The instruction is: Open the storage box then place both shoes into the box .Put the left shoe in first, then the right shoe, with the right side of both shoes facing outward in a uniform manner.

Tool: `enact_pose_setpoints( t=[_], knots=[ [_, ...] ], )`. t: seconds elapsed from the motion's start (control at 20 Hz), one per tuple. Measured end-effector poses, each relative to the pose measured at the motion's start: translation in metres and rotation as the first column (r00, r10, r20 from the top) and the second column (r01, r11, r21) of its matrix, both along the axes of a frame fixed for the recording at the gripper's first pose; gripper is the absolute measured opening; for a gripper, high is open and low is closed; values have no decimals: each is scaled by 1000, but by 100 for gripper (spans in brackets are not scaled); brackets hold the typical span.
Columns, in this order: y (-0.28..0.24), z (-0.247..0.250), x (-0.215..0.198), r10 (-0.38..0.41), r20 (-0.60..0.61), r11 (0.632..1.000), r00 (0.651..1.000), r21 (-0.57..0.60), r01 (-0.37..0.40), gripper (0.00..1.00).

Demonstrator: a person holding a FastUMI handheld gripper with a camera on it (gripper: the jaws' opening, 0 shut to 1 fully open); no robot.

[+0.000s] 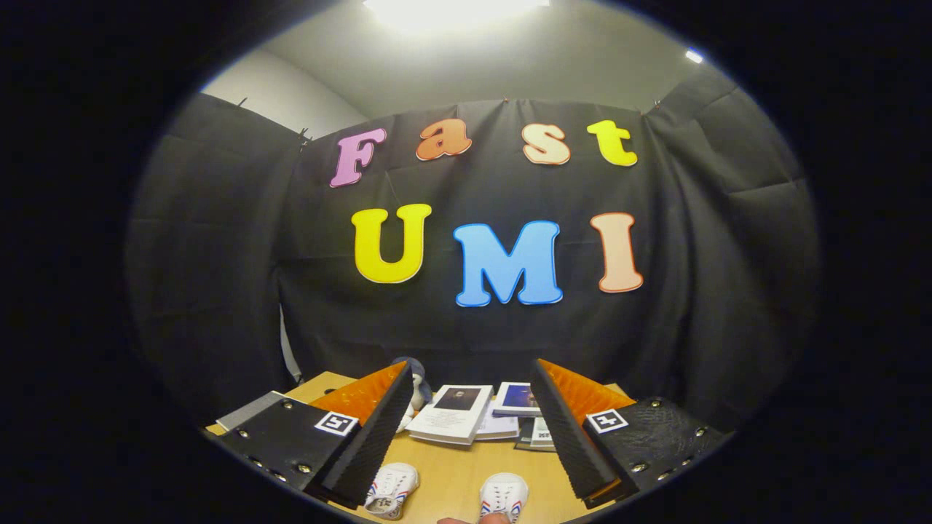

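- The tool (470, 429) sits at the bottom centre of the frame with its two fingers spread wide and nothing held between them.
- Each finger carries a small square black-and-white marker on its upper face, one at lower left and one at lower right.
- The wooden worktop (455, 477) fills the lower middle of the frame and shows bare between the fingers.
- Two small white shoes with red and blue side stripes lie on the worktop at the bottom of the frame, in the gap between the fingers.
- The left-hand shoe (392, 489) lies just beside the inner edge of the left finger, toe toward the lower left.
- The right-hand shoe (503, 497) lies near the bottom centre, apart from the first one, with bare wood between them.
- A fingertip (466, 520) of a person shows at the very bottom edge, touching or just beside the right-hand shoe; which one cannot be told.
- Beyond the fingers, in the lower centre, a pile of booklets (455, 413) lies flat on the worktop, with a blue-covered book (517, 399) just to its right.
- A dark and white soft object (415, 382) stands behind the tip of the left finger, partly hidden by it.
- A grey flat sheet (247, 411) lies on the worktop at lower left, beside the left finger.
- A bright ceiling light (455, 11) glares at top centre.
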State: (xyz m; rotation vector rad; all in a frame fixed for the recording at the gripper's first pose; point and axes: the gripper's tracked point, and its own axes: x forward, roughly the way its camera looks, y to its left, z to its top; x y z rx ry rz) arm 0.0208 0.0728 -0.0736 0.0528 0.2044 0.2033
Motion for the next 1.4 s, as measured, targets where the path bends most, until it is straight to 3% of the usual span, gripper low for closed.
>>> enact_pose_setpoints(
  t=[0.15,0.4,0.55,0.7,0.9,1.05,1.25,1.4],
  knots=[
    [25,-23,5,75,-81,995,994,76,-68,98],
    [81,-67,1,236,-214,962,948,191,-197,99],
    [116,-102,-6,341,-308,927,888,265,-263,98],
    [149,-135,-18,442,-403,877,801,382,-292,98],
    [181,-171,-28,534,-463,819,707,490,-297,97],
    [206,-194,-36,601,-480,755,639,603,-257,97],
    [225,-231,-46,644,-528,715,554,673,-190,97],
    [247,-240,-53,710,-490,637,506,754,-163,97]
  ],
)
